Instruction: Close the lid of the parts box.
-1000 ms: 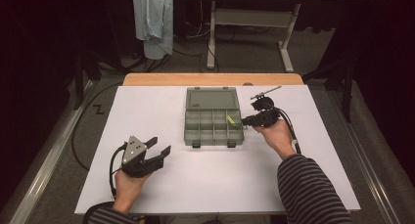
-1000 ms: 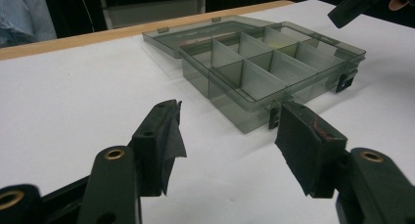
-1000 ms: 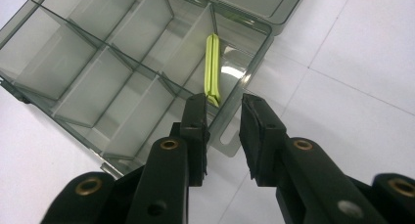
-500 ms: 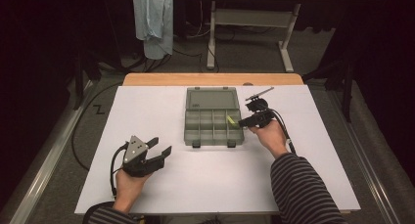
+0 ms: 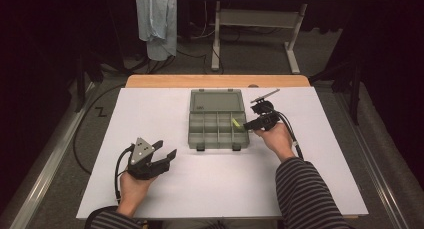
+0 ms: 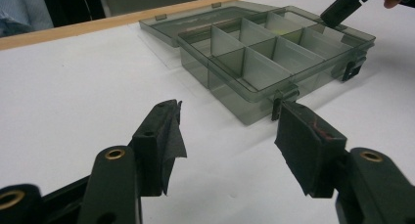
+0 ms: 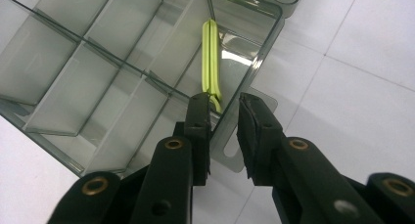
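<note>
One yellow-green clip (image 7: 211,62) beside right tool (image 7: 226,109).

open sheet (image 5: 220,184) around organiser box (image 5: 218,134), dividers (image 7: 93,53) crowding compartments

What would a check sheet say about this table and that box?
Surface: white table, wooden strip at the far edge.
Job's things: grey compartment box, lid open; yellow-green loop in a right-end compartment.
Clutter: nothing seen.
Grippers: left gripper resting on the table, jaws wide, holding nothing; right gripper with jaws astride the box's wall beside the loop, a gap between them.
Cables: one black cable trails from each gripper; more on the floor.
Surroundings: blue cloth hanging behind, desk frame.
</note>
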The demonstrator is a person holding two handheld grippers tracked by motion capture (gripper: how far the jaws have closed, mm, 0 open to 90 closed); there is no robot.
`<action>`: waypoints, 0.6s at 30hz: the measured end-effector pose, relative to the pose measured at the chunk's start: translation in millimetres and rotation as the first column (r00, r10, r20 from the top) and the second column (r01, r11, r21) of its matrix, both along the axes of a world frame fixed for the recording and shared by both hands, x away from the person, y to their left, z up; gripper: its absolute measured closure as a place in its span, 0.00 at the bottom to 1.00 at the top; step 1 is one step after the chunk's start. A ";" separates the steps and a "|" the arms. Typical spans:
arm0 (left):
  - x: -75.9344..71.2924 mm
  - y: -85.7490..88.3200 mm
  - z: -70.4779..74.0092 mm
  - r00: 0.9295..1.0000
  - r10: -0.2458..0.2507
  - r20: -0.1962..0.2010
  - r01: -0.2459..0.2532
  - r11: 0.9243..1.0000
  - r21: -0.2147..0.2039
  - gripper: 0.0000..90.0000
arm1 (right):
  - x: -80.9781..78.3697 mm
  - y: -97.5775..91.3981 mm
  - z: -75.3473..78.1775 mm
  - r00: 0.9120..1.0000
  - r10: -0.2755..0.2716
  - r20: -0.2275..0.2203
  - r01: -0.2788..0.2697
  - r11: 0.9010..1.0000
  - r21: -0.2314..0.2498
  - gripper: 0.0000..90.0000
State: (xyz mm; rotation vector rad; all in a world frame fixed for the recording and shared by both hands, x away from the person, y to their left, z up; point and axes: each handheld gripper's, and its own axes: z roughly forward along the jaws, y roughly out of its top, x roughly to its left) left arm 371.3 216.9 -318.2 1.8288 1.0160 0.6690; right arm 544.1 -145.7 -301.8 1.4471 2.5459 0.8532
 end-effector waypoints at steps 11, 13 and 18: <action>14.4 -5.5 3.7 0.999 0.019 -0.033 -0.019 1.000 -0.019 0.46 | -3.9 -1.1 -2.4 0.999 0.002 0.034 -0.002 1.000 0.006 0.85; 16.9 -7.3 4.7 0.999 0.015 -0.030 -0.015 1.000 -0.019 0.47 | -2.9 -2.3 -2.7 1.000 0.003 0.027 -0.003 1.000 0.015 0.85; 25.4 -9.4 7.3 0.999 0.009 -0.049 -0.010 1.000 -0.029 0.46 | -2.9 -2.1 -2.6 1.000 0.003 0.027 -0.004 1.000 0.014 0.85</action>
